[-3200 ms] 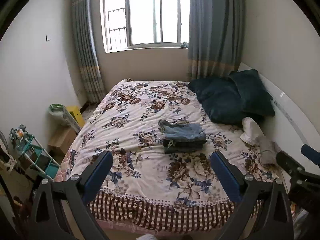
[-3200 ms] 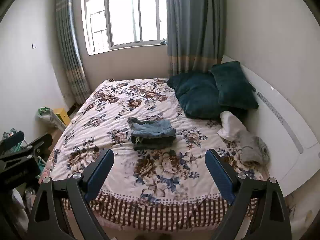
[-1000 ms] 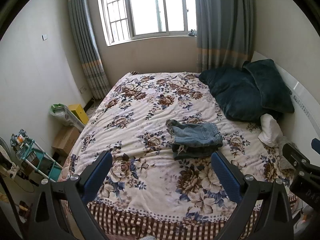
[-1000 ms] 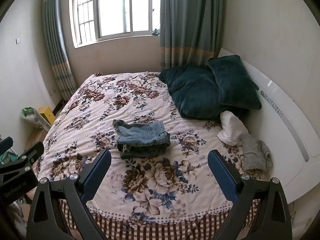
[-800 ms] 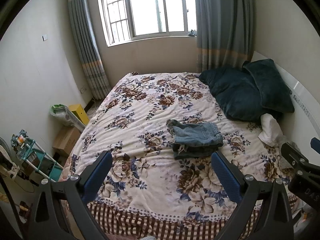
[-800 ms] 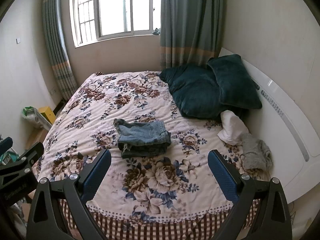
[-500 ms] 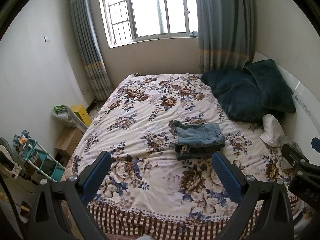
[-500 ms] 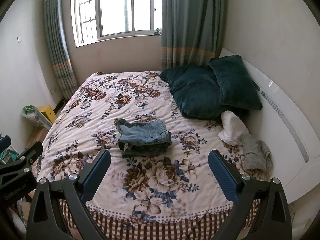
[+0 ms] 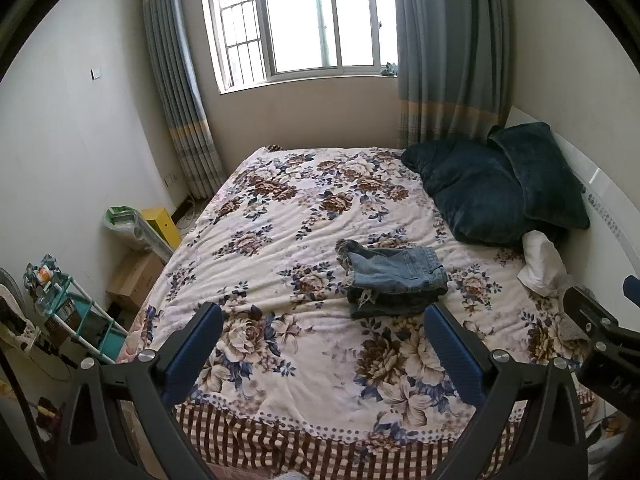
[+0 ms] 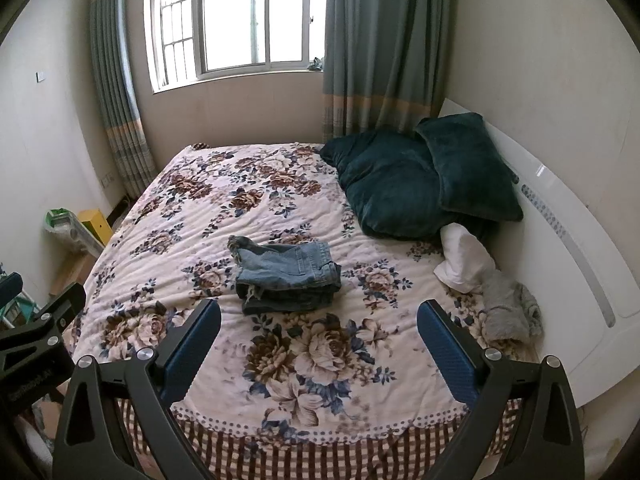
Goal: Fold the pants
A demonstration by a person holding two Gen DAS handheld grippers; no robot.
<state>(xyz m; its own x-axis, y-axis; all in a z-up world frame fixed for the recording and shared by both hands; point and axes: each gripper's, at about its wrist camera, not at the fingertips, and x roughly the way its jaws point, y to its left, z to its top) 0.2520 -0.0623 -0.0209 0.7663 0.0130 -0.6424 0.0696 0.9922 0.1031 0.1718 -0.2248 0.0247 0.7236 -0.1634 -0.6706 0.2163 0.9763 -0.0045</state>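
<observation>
Right wrist view: faded blue denim pants (image 10: 288, 276), folded into a compact layered stack with one frayed hem poking out at upper left, lying just left of frame centre on the floral quilted bedspread (image 10: 320, 360). Judged finished, hence set on flat open quilt, well apart from everything else. Dark teal velvet pillows (image 10: 420, 188) piled at upper right against the white headboard (image 10: 568, 240); white and grey crumpled clothes (image 10: 484, 284) below them, clear of the stack. Right gripper (image 10: 319, 338) held back above the bed's near edge, blue pads spread wide, gripping nothing. Same for left gripper (image 9: 324, 342) in its own view: fully parted, empty, aimed at the stack, probably just released.
</observation>
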